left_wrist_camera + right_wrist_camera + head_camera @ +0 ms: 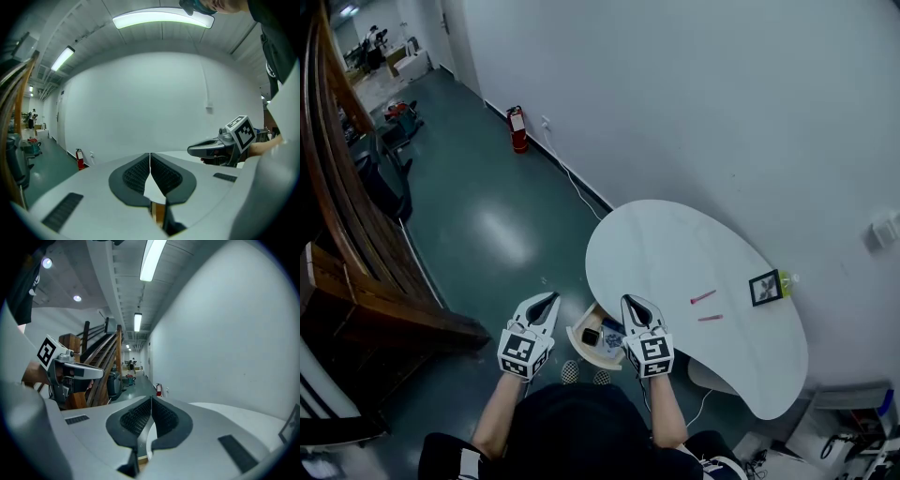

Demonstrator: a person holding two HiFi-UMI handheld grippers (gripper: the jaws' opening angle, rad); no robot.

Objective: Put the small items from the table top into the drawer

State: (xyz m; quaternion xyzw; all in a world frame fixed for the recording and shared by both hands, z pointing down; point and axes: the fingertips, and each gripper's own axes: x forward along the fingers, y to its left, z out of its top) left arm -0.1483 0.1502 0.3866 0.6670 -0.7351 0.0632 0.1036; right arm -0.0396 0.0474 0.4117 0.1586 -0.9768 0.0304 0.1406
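small items point(703, 296) are held by neither gripper. the jaws of the left gripper point(150, 155) are seen pressed together with nothing between them, and those of the right gripper point(151, 400) are likewise shut and empty (probably because nothing is being carried just now). both grippers are held side by side, pointing a little downward, above the open drawer point(578, 345), which is pulled out from under the near edge of the white table top point(675, 234). a dark object and a blue-patterned one are already lying in the drawer. two thin pink sticks, judged to be what is left to put away, lie on the table well apart from the right gripper, near a black square marker card point(766, 288).

only the head view shows the sticks, the card and the drawer's contents. the gripper views show closed pads, each other's gripper from the side, a plain wall and a red fire extinguisher point(79, 158) down the corridor.
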